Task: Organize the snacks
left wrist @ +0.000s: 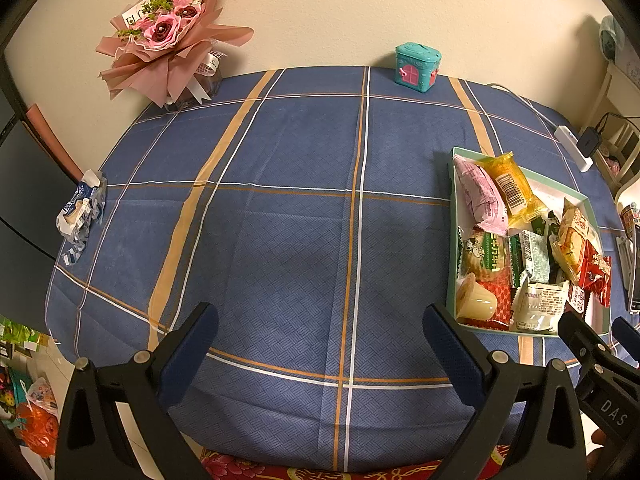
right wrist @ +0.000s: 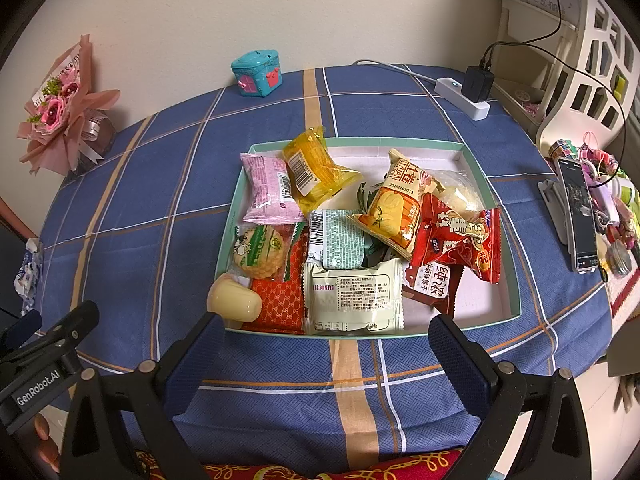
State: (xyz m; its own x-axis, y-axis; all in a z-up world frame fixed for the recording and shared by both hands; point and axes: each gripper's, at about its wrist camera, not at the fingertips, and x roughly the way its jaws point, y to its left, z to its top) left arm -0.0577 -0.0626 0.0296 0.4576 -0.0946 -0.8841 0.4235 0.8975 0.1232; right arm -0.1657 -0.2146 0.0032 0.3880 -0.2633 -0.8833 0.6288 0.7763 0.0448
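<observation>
A shallow box with a mint-green rim (right wrist: pixel 356 141) (left wrist: pixel 457 240) lies on the blue plaid tablecloth and holds several snack packets. Among them are a pink packet (right wrist: pixel 268 188) (left wrist: pixel 482 194), a yellow packet (right wrist: pixel 316 164) (left wrist: pixel 512 186), a red packet (right wrist: pixel 460 240), a pale green packet (right wrist: pixel 354 300) and a cream jelly cup (right wrist: pixel 234 300) (left wrist: pixel 476 300). My right gripper (right wrist: pixel 326 342) is open just in front of the box's near edge, nothing between its fingers. My left gripper (left wrist: pixel 320 334) is open over bare cloth, left of the box.
A pink flower bouquet (left wrist: pixel 168 36) and a teal toy box (left wrist: pixel 418 66) stand at the wall. A crumpled blue-white wrapper (left wrist: pixel 82 212) lies at the left table edge. A power strip with charger (right wrist: pixel 466 94) and a phone on a stand (right wrist: pixel 578 216) sit to the right.
</observation>
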